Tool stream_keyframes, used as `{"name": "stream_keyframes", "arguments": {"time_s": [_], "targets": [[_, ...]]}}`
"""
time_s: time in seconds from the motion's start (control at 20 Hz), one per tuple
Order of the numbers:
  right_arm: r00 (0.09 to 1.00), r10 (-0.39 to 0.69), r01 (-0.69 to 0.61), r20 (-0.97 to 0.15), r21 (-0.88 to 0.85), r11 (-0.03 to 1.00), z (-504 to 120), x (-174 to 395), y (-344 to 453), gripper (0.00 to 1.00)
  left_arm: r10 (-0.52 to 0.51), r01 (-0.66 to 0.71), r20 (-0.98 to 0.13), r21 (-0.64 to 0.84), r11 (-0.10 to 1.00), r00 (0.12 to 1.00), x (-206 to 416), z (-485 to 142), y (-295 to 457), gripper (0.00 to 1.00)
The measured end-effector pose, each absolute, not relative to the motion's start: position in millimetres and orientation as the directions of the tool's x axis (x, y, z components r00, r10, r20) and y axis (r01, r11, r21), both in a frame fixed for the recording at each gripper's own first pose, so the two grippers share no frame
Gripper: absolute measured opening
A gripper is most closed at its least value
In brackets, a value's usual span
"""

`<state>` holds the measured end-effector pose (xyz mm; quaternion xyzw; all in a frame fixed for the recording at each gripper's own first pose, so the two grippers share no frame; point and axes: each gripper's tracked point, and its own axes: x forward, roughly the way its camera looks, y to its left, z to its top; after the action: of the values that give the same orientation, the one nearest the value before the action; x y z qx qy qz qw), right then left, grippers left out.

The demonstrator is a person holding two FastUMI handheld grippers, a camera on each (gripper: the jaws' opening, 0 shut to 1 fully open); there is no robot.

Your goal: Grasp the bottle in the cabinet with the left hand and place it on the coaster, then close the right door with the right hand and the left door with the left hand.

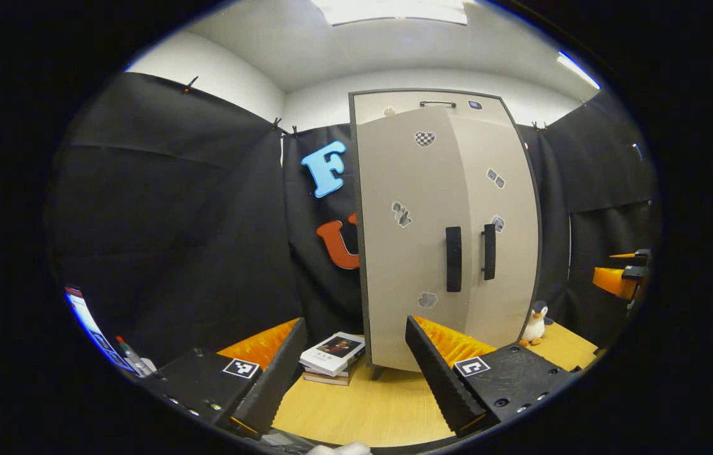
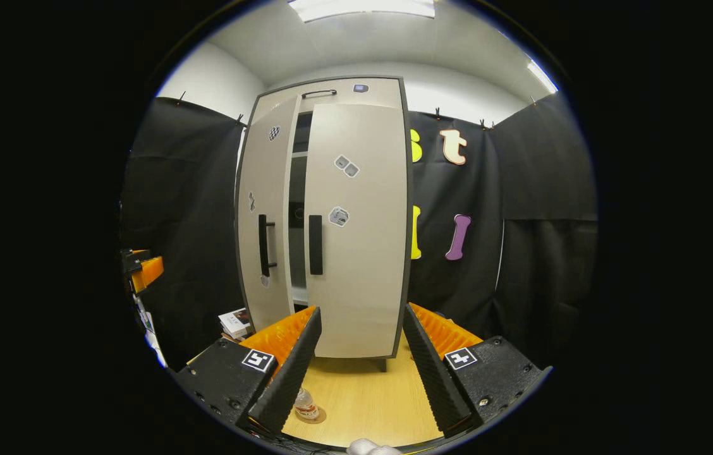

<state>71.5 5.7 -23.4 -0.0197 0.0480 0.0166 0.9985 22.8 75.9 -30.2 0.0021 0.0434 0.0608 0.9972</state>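
Bottle (image 2: 305,403) clear, upright on coaster (image 2: 313,416), left gripper (image 1: 353,366) and right gripper (image 2: 361,360) apart

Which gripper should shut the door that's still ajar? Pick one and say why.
Left. The bottle already stands on the coaster and the right door looks shut. The left door stays ajar, and the left gripper, jaws open and empty, faces that door.

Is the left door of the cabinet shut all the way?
No. In the right gripper view the left door stands ajar, with a dark gap showing the cabinet's inside between it and the right door.
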Motion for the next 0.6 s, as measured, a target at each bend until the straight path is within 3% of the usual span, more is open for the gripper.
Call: {"name": "stream_keyframes", "arguments": {"time_s": [0.6], "targets": [[0.997, 0.017, -0.02, -0.076, -0.047, 0.999, -14, 69, 15, 0.81, 0.027, -0.029, -0.093, -0.021, 0.999, 0.995, 33, -31, 53, 0.95]]}}
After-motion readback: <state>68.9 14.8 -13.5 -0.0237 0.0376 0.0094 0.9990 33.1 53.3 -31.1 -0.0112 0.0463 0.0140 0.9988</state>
